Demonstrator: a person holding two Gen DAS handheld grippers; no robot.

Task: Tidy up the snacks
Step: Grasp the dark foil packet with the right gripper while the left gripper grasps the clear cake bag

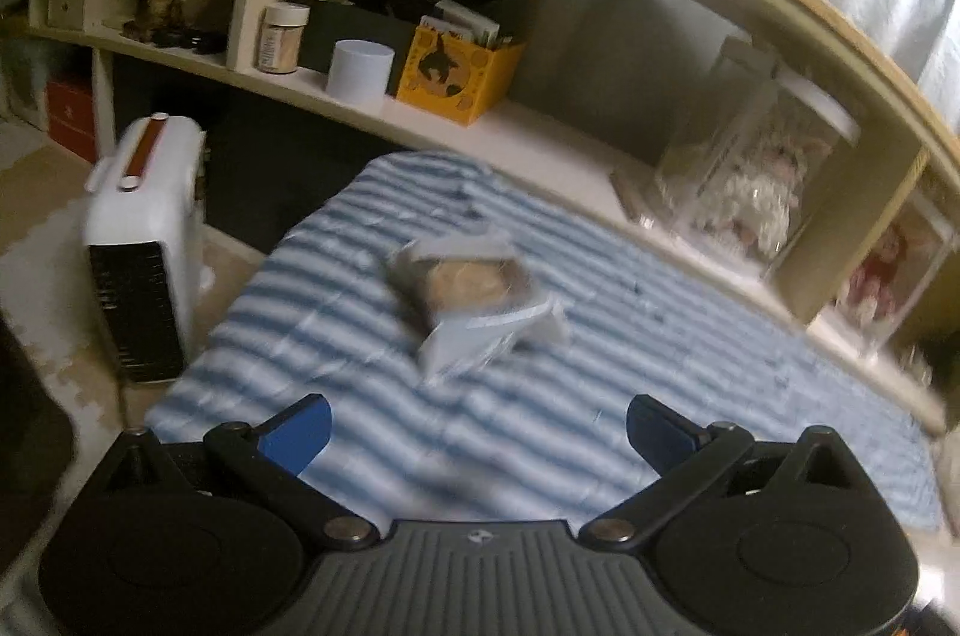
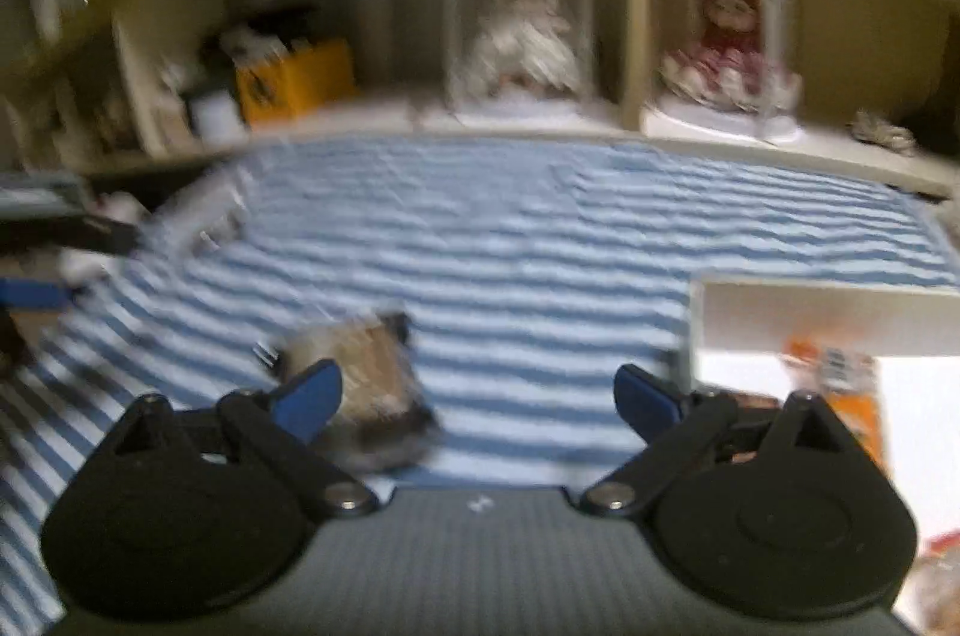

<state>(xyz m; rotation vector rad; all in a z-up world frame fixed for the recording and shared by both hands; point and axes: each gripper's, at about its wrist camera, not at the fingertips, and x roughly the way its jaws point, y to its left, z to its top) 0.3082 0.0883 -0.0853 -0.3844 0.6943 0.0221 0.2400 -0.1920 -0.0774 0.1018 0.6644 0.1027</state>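
Left gripper (image 1: 478, 433): blue-tipped fingers spread wide, nothing between them, held above the striped blue-and-white cloth (image 1: 600, 366). A wrapped snack (image 1: 474, 297) (brown contents, pale crinkled wrapper ends) lies on the cloth ahead of the fingertips, apart from them.

Right gripper (image 2: 478, 397): fingers likewise spread wide, holding nothing. A second wrapped snack (image 2: 366, 396), brown and blurred, rests on the cloth just beside the left-hand finger (image 2: 309, 396), partly behind it; contact cannot be told. To the right, a white box (image 2: 828, 324) stands on the cloth, with an orange packet (image 2: 852, 396) inside it.

Surroundings, left wrist view: a cream shelf unit (image 1: 540, 120) behind the cloth, bearing a yellow box (image 1: 459, 75), a white cylinder (image 1: 359, 71), a lidded jar (image 1: 282, 39) and a doll in a clear case (image 1: 756, 168). A white heater (image 1: 141, 240) stands on the floor to the left of the cloth.

Right wrist view: a red-dressed doll (image 2: 729, 42) in a clear case in the next compartment.
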